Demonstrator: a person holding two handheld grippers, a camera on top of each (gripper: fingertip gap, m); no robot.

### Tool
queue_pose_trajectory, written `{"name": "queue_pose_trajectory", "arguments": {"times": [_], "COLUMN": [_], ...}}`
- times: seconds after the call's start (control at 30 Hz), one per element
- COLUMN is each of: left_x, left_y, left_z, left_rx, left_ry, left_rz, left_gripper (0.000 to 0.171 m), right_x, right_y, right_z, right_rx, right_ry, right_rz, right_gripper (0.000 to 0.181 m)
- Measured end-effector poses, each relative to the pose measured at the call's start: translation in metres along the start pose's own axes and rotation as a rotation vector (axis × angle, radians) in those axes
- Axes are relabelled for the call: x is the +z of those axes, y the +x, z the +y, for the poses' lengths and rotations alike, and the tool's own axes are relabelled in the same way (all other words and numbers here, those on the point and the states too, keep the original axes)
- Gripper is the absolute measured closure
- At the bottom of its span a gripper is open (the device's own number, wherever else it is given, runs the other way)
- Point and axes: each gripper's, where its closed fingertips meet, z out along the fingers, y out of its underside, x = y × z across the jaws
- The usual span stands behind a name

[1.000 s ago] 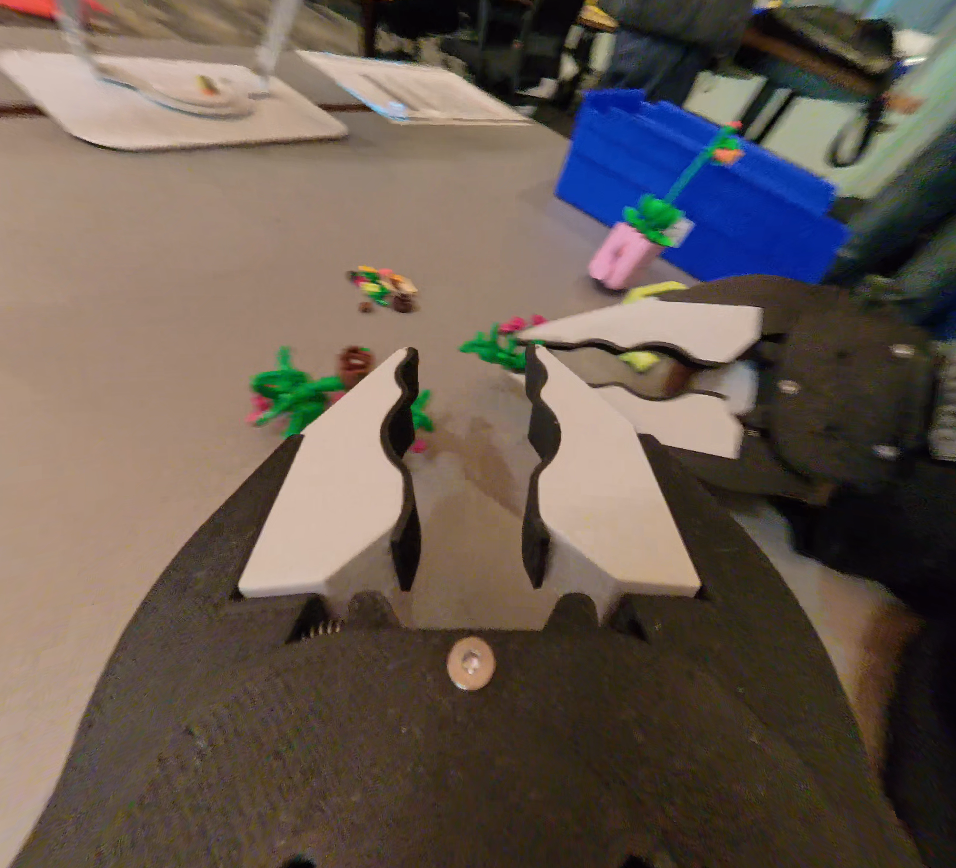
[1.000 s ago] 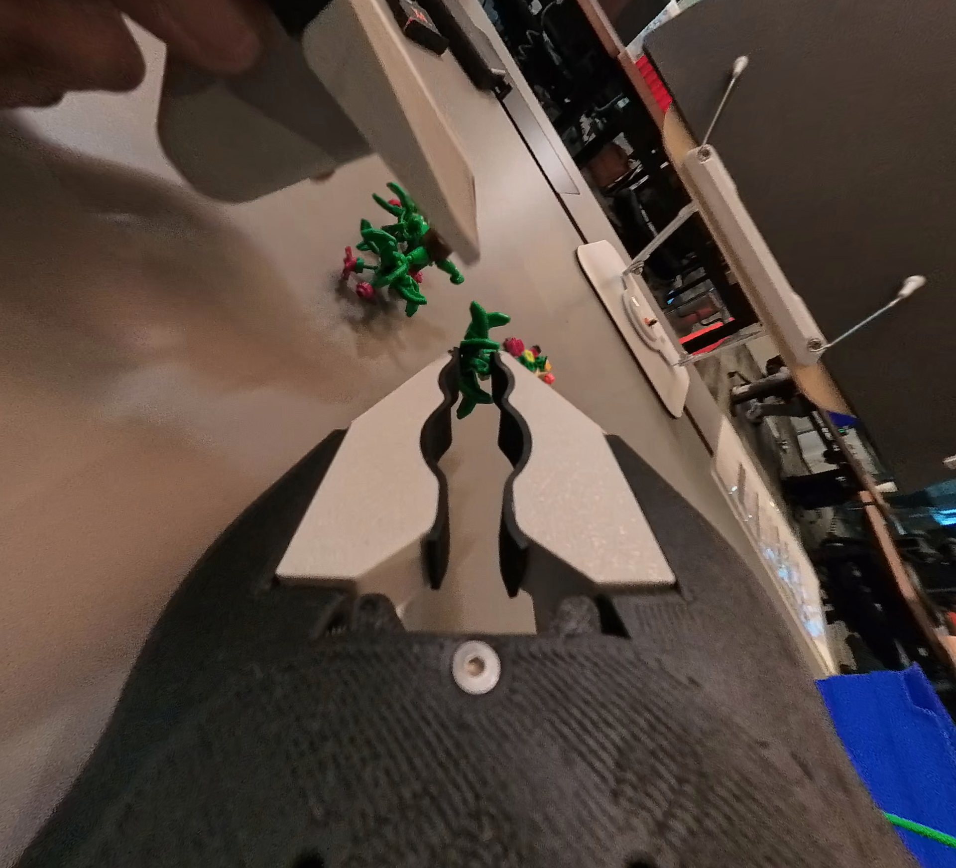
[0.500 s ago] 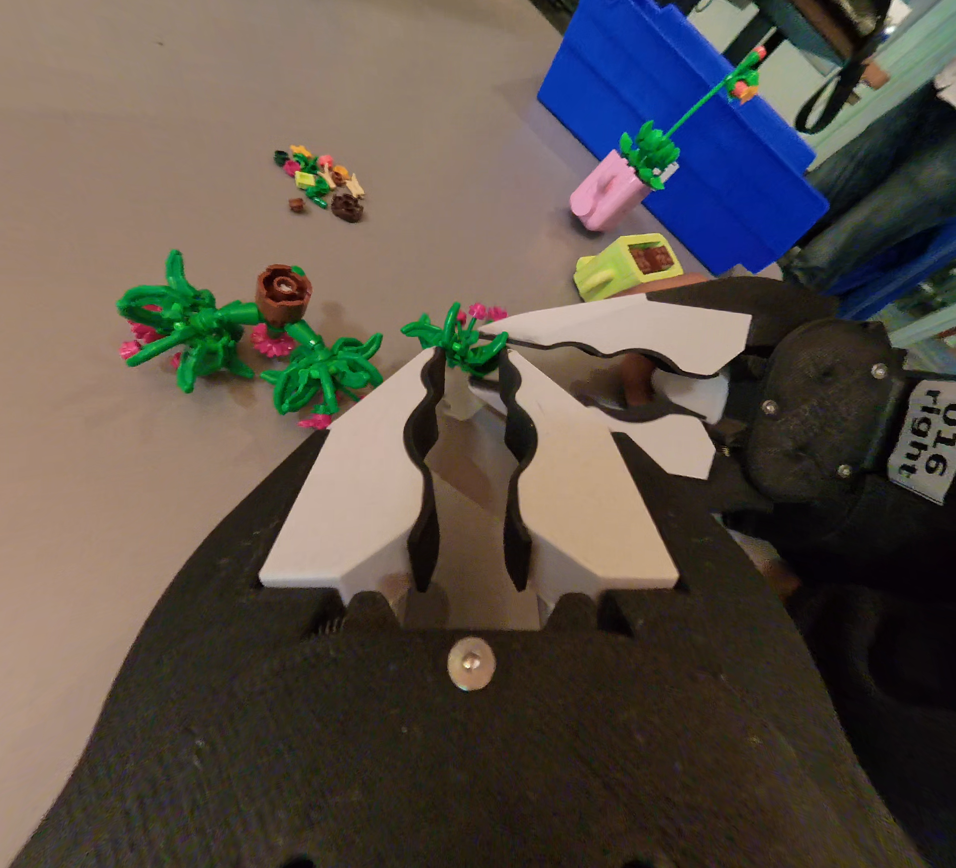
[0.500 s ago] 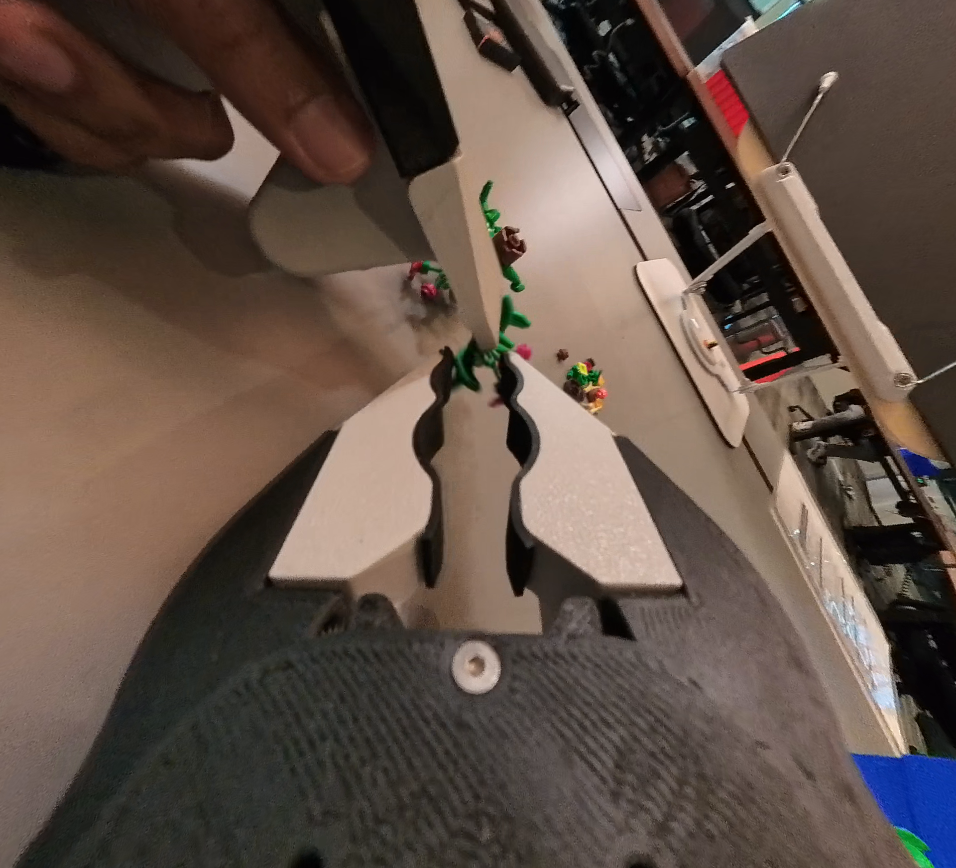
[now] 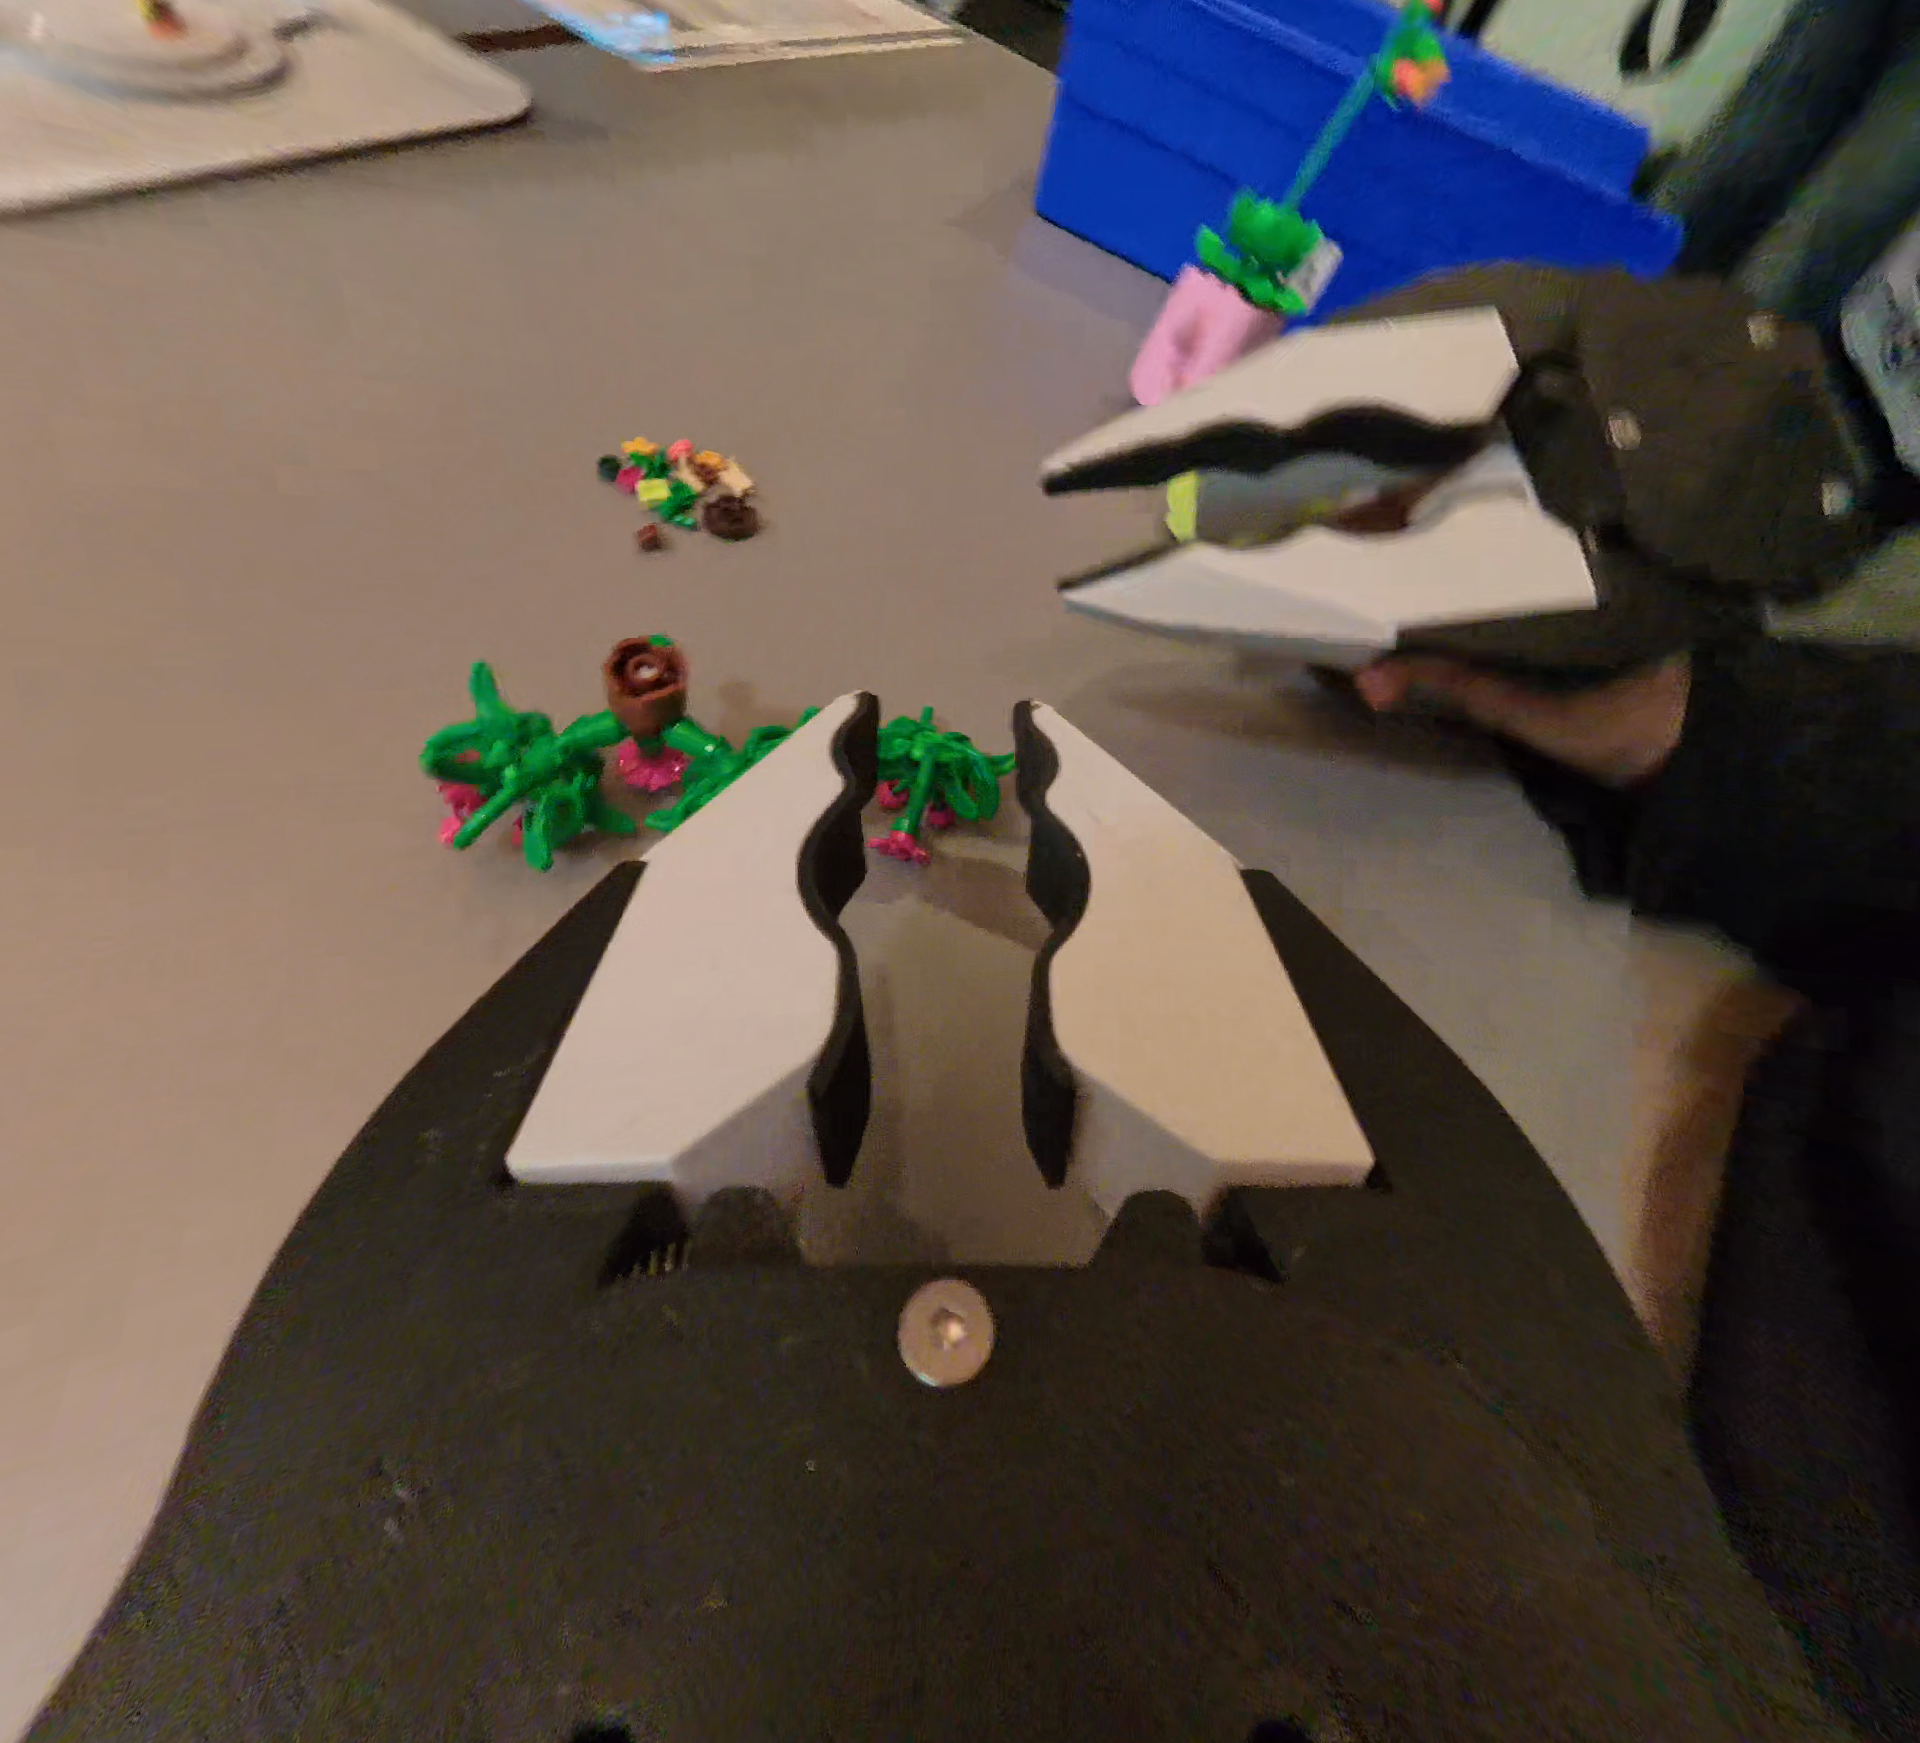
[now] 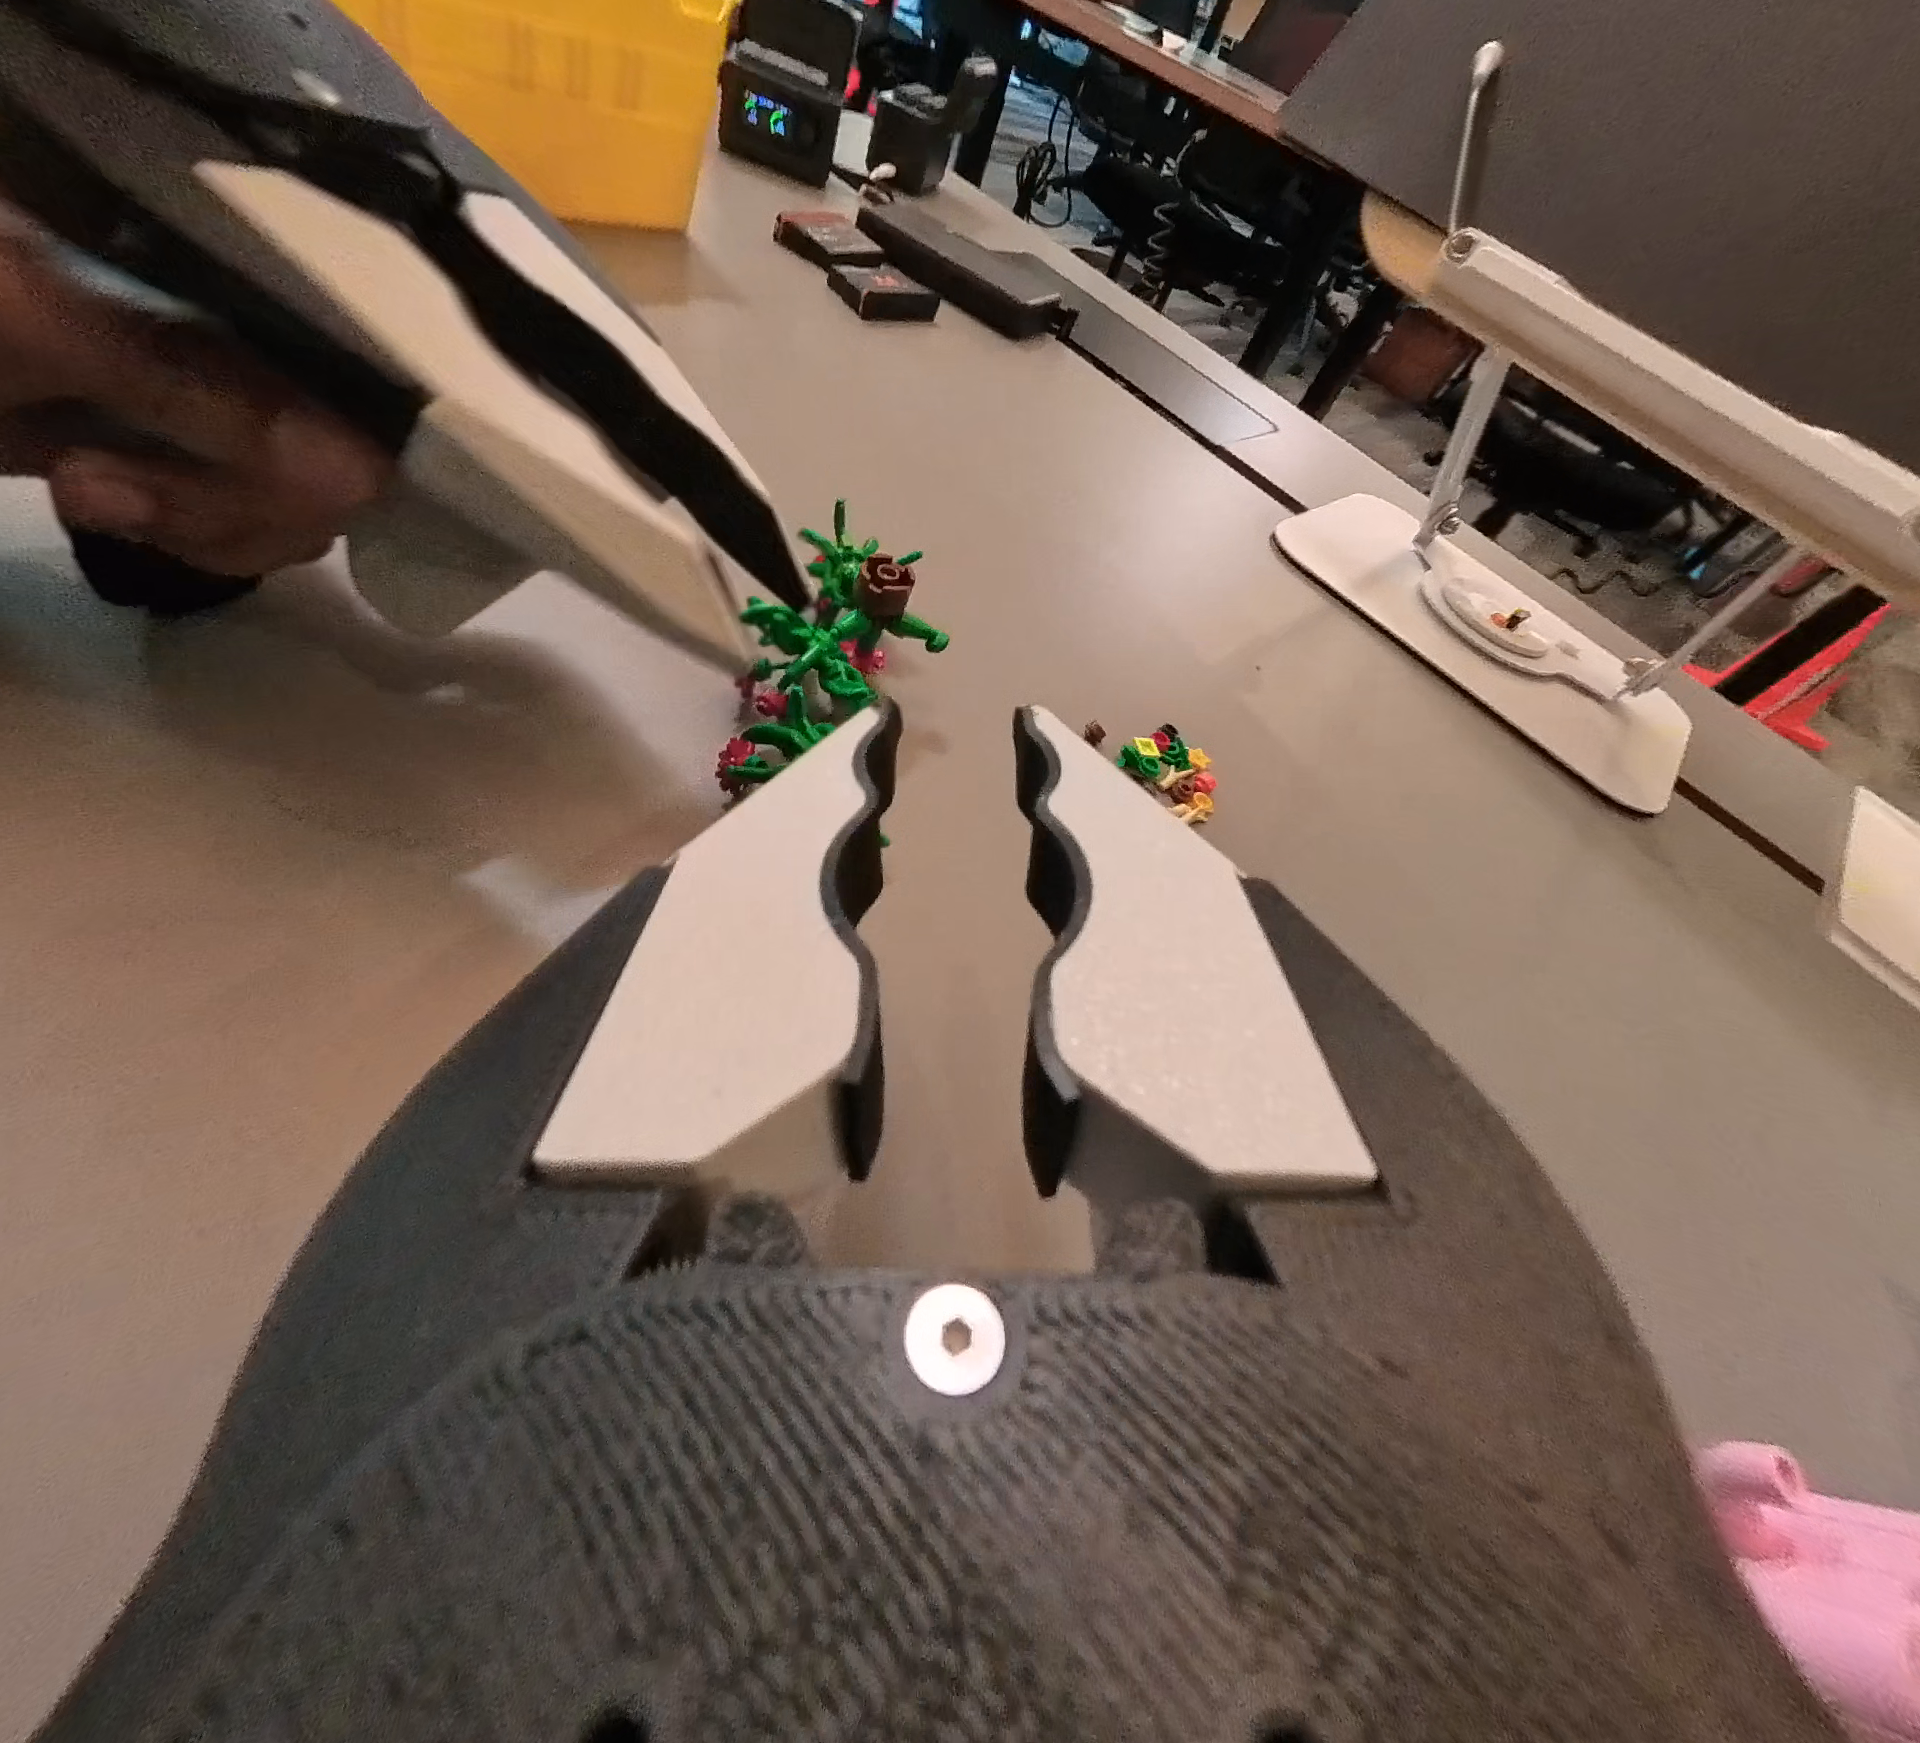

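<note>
My left gripper (image 5: 940,711) is open, just above the grey table. A green toy sprig with pink flowers (image 5: 935,774) lies on the table between and just under its tips. To its left lie more green sprigs (image 5: 530,774) and a brown flower piece (image 5: 644,677). My right gripper (image 6: 956,717) is open and empty. It hovers to the right of the sprigs (image 6: 816,659) and shows in the left wrist view (image 5: 1055,532). The left gripper shows in the right wrist view (image 6: 769,633) with its tips at the sprigs.
A small pile of loose coloured pieces (image 5: 681,488) lies farther back. A pink pot with a long-stemmed plant (image 5: 1210,337) stands by a blue bin (image 5: 1299,114). A yellow bin (image 6: 468,20), black devices (image 6: 790,104) and a white lamp base (image 6: 1475,654) stand around the table's edges. There is about 5 centimeters between the tips of the two grippers. About 5 centimeters separates my left fingertips from the brown flower piece (image 5: 644,677). The right camera catches it too, in the right wrist view (image 6: 873,566).
The right gripper let go of the green sprig and drew back to the right. The left gripper opened a little, and the sprig now lies on the table.
</note>
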Motion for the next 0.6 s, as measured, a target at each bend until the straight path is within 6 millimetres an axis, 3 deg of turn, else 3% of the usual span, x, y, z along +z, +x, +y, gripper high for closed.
{"name": "queue_pose_trajectory", "arguments": {"times": [0.07,0.2,0.27,0.43,0.6], "left_x": [-0.002,0.006,0.011,0.009,0.011], "left_y": [0.006,-0.005,-0.007,-0.012,-0.015], "left_z": [0.003,0.020,0.028,0.025,0.027], "left_rx": [0.172,0.394,0.428,0.402,0.351], "left_ry": [-0.024,-0.147,-0.208,-0.194,-0.218], "left_rz": [-0.022,-0.181,-0.205,-0.229,-0.212], "left_gripper": [0.140,0.135,0.135,0.164,0.166], "right_x": [-0.003,-0.010,-0.014,-0.020,-0.019], "right_y": [0.003,0.009,0.012,0.023,0.019], "right_z": [-0.003,-0.013,-0.019,-0.022,-0.022], "right_rx": [0.035,0.144,0.227,0.367,0.349], "right_ry": [0.027,0.109,0.165,0.220,0.211], "right_rz": [-0.006,-0.035,-0.064,-0.094,-0.098], "right_gripper": [0.163,0.166,0.166,0.164,0.164]}}
